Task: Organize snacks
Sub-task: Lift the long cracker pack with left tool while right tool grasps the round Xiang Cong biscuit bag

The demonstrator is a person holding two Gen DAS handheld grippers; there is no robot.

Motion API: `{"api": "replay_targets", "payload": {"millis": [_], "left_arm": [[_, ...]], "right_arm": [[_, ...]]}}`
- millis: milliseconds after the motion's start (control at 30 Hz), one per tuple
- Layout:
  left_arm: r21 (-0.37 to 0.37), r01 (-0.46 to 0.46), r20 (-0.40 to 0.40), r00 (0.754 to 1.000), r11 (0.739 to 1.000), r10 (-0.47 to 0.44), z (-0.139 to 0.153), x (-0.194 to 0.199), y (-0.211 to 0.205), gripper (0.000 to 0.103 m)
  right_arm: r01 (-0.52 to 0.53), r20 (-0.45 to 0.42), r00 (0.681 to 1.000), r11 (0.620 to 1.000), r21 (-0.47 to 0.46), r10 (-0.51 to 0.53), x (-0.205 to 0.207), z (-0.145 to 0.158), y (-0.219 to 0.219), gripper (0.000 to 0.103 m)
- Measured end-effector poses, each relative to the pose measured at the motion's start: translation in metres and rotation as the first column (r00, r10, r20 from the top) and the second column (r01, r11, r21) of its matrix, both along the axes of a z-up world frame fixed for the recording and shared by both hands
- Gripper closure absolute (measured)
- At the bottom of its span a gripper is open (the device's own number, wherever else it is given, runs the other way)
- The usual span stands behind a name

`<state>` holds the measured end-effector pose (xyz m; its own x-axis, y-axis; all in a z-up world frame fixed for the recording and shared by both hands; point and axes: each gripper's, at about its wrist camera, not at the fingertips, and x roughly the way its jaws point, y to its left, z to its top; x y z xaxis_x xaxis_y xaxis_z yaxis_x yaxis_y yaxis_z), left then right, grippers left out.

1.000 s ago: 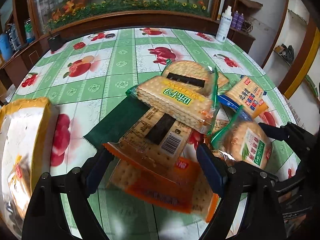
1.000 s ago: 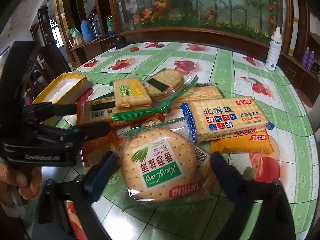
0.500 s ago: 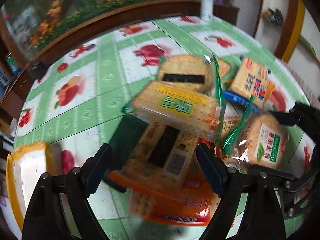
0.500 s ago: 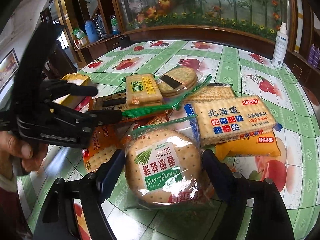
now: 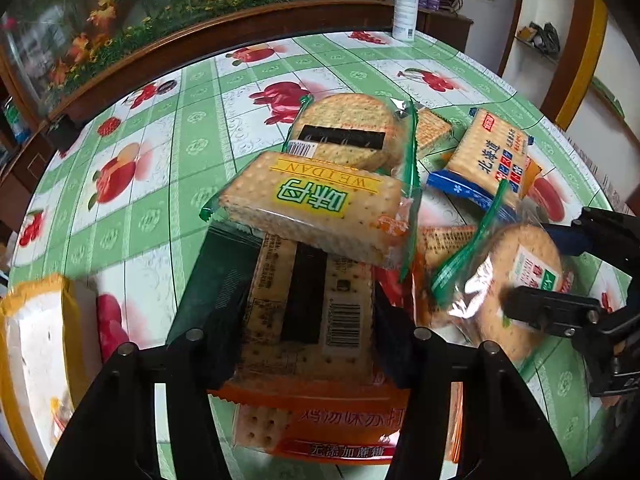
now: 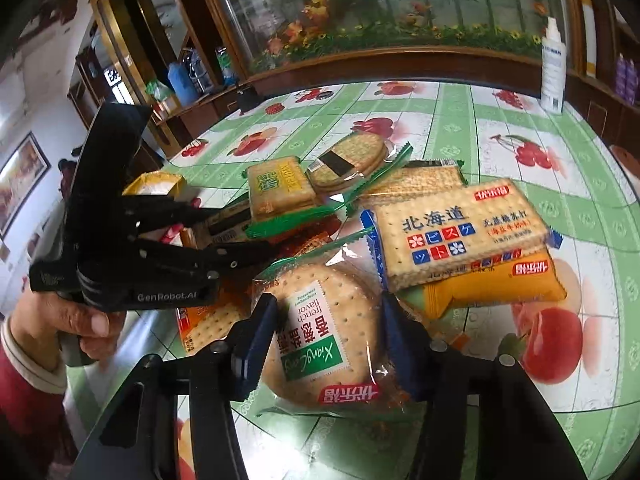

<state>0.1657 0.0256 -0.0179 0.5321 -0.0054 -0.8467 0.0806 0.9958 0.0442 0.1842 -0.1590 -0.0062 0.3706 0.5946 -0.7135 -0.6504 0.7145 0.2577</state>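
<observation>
Pick step on both sides, judged from the pile still loose on the surface (image 5: 168,184). Nearest in the left wrist view, left gripper (image 5: 308,332) had its fingers (image 5: 224,336) narrowed onto the long sides of the orange-wrapped cracker pack (image 5: 308,320), pads touching or nearly so; firm hold not certain. In the right wrist view, right gripper (image 6: 328,340) straddled the round scallion biscuit pack (image 6: 320,336), blue fingers (image 6: 256,340) pressing the wrapper on both sides, looked closed on it. Next move likely calls for lifting each pack clear without dragging neighbours, since the green Weidan pack (image 5: 316,208) lay overlapping the far end of the orange-wrapped one. Yellow-rimmed box (image 5: 36,352) sat near left, probable drop spot. Farther right lay the blue Hokkaido cracker pack (image 6: 460,232) on a yellow pack (image 6: 500,292); farther still, a round biscuit pack (image 5: 348,132). White spray bottle (image 5: 405,8) stood at the far edge.
</observation>
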Motion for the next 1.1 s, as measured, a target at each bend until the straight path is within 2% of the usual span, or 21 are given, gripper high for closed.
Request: {"api": "replay_targets", "payload": {"millis": [100, 133, 167, 200, 333, 400, 700, 767, 833, 867, 933, 967, 1033, 1100], "left_arm": [[-0.022, -0.021, 0.010, 1.000, 1.000, 0.021, 0.000, -0.009, 0.003, 0.049], [-0.026, -0.028, 0.011, 1.000, 0.999, 0.028, 0.001, -0.011, 0.005, 0.049], [-0.031, -0.034, 0.012, 0.999, 0.999, 0.034, 0.001, -0.014, 0.006, 0.049], [-0.034, -0.036, 0.013, 0.999, 0.999, 0.037, 0.001, -0.015, 0.007, 0.049], [-0.057, -0.049, 0.014, 0.999, 0.997, 0.050, 0.002, -0.021, 0.010, 0.050], [-0.069, -0.046, 0.017, 0.999, 0.997, 0.047, 0.001, -0.026, 0.010, 0.050], [-0.159, -0.084, 0.066, 0.993, 0.984, 0.096, 0.005, -0.059, 0.022, 0.050], [-0.175, -0.090, 0.085, 0.991, 0.980, 0.106, 0.009, -0.071, 0.024, 0.050], [-0.182, -0.092, 0.103, 0.988, 0.979, 0.112, 0.014, -0.082, 0.024, 0.050], [-0.182, -0.089, 0.112, 0.988, 0.979, 0.111, 0.016, -0.088, 0.023, 0.050], [-0.210, -0.070, 0.121, 0.988, 0.975, 0.097, 0.021, -0.103, 0.022, 0.050], [-0.222, -0.062, 0.132, 0.987, 0.973, 0.093, 0.024, -0.110, 0.021, 0.050], [-0.231, -0.048, 0.147, 0.986, 0.972, 0.083, 0.029, -0.124, 0.019, 0.050], [-0.232, -0.049, 0.164, 0.982, 0.972, 0.089, 0.034, -0.135, 0.018, 0.050]], "right_arm": [[-0.022, 0.031, 0.999, 0.999, -0.050, 0.024, -0.006, 0.002, 0.008, 0.038], [-0.022, 0.053, 0.998, 0.997, -0.078, 0.026, -0.009, 0.001, 0.013, 0.028], [-0.021, 0.073, 0.997, 0.994, -0.104, 0.029, -0.013, 0.000, 0.018, 0.025], [-0.020, 0.114, 0.993, 0.988, -0.152, 0.038, -0.019, -0.001, 0.027, 0.024], [-0.008, 0.156, 0.987, 0.970, -0.243, 0.047, -0.024, -0.006, 0.045, 0.022], [-0.004, 0.172, 0.984, 0.966, -0.259, 0.050, -0.026, -0.007, 0.047, 0.024], [0.055, 0.102, 0.994, 0.990, -0.127, -0.042, -0.031, 0.000, 0.012, 0.026], [0.058, 0.081, 0.995, 0.996, -0.074, -0.052, -0.035, 0.005, 0.002, 0.026], [0.056, 0.035, 0.998, 0.998, 0.026, -0.057, -0.041, 0.015, -0.015, 0.026], [0.056, 0.035, 0.998, 0.998, 0.026, -0.057, -0.041, 0.015, -0.015, 0.026], [0.058, -0.014, 0.998, 0.993, 0.104, -0.057, -0.046, 0.022, -0.029, 0.026], [0.058, -0.014, 0.998, 0.993, 0.104, -0.057, -0.046, 0.022, -0.029, 0.026], [0.056, -0.064, 0.997, 0.984, 0.168, -0.046, -0.048, 0.022, -0.037, 0.026], [0.057, -0.068, 0.997, 0.980, 0.191, -0.045, -0.056, 0.025, -0.041, 0.026]]}}
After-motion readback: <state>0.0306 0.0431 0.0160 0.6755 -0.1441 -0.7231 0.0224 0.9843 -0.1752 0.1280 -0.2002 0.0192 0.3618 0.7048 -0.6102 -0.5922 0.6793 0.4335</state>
